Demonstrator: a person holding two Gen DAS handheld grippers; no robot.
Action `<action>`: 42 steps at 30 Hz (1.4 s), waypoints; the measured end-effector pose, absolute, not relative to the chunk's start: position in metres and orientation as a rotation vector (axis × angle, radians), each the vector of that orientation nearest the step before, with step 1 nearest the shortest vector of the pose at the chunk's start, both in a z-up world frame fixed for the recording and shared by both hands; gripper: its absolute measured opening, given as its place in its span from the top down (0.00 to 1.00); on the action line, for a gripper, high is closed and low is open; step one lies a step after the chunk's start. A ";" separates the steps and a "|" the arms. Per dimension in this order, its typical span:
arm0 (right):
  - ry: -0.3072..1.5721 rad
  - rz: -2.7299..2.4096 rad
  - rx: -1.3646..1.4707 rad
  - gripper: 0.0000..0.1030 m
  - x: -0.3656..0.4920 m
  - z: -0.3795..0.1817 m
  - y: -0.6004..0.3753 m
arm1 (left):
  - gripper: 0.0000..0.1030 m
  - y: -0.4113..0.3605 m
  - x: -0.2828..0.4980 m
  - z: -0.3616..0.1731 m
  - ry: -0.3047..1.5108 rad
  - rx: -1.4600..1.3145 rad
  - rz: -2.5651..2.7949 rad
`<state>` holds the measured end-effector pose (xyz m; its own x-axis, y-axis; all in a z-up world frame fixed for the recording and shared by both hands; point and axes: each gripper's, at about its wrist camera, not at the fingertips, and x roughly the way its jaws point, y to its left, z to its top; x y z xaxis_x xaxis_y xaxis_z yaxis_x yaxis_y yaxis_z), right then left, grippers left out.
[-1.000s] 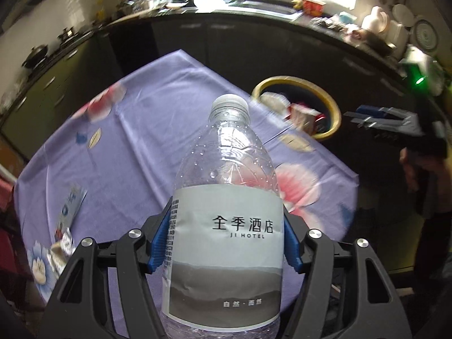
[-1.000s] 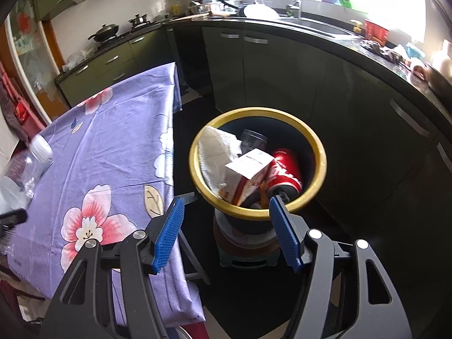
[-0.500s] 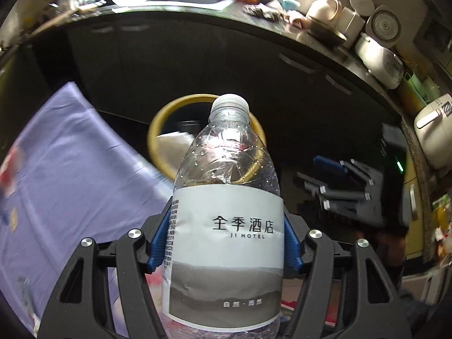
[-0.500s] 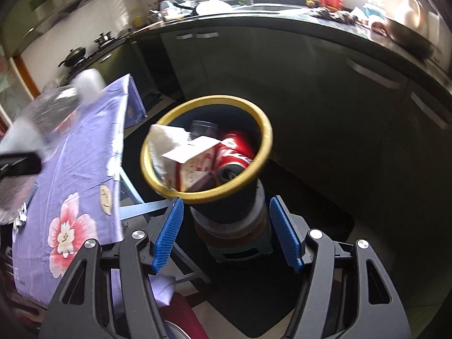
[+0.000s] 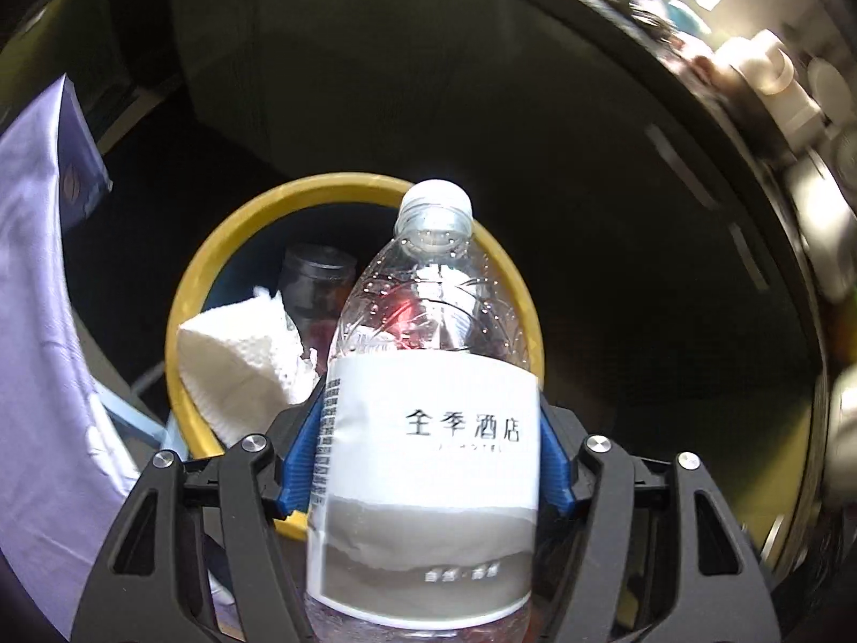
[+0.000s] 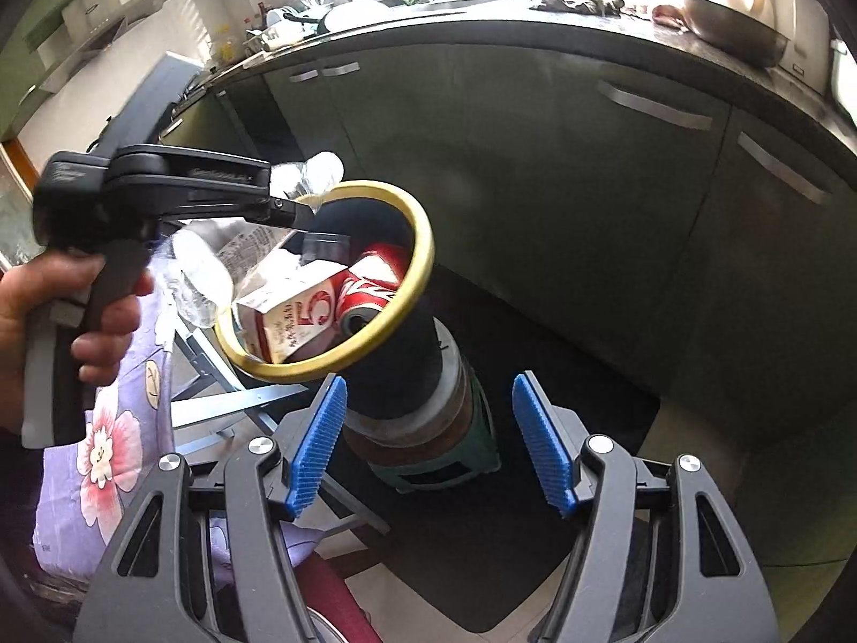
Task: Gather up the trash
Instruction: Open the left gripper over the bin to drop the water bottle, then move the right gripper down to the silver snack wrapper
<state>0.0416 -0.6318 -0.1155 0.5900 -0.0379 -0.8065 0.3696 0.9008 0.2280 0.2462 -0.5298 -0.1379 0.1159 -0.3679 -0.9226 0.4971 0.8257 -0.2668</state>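
My left gripper [image 5: 428, 455] is shut on a clear plastic water bottle [image 5: 428, 428] with a white and grey label, blue pads pressed on both sides. The bottle hangs over the dark trash bin with a yellow rim [image 5: 214, 246], cap pointing across the opening. Inside lie a white paper towel [image 5: 235, 359] and a dark cup [image 5: 316, 278]. In the right wrist view a hand holds the left gripper [image 6: 284, 209] with the bottle [image 6: 214, 262] at the bin's near left rim [image 6: 423, 246]; a red can [image 6: 375, 284] and a small carton [image 6: 289, 316] lie inside. My right gripper [image 6: 428, 445] stands open and holds nothing, near the bin's base.
The purple flowered tablecloth [image 6: 112, 445] hangs at the left beside the bin, a folding table leg [image 6: 235, 402] below it. Dark green cabinets [image 6: 589, 171] curve behind the bin, under a cluttered counter [image 6: 616, 5]. The bin sits on a green stool [image 6: 444, 466].
The left gripper carried the bottle from above the table rightward and down, until it is over the bin's opening. The right gripper drew back and rolled, the bin now higher in its view.
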 end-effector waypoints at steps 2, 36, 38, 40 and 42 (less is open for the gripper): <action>0.918 -0.247 0.404 0.37 0.041 -0.119 -0.635 | 0.34 -0.531 0.249 -0.142 1.319 0.094 -0.614; 0.891 0.033 0.161 0.34 0.101 -0.071 -0.458 | 0.17 -0.121 0.099 -0.006 0.802 0.046 -0.314; 0.884 0.100 0.122 0.34 0.116 -0.063 -0.428 | 0.17 -0.089 0.085 -0.006 0.787 0.022 -0.270; 0.881 0.191 0.080 0.33 0.136 -0.056 -0.391 | 0.17 -0.062 0.073 -0.005 0.764 0.008 -0.213; 0.892 0.269 0.052 0.34 0.151 -0.055 -0.360 | 0.16 -0.033 0.061 -0.004 0.745 -0.009 -0.141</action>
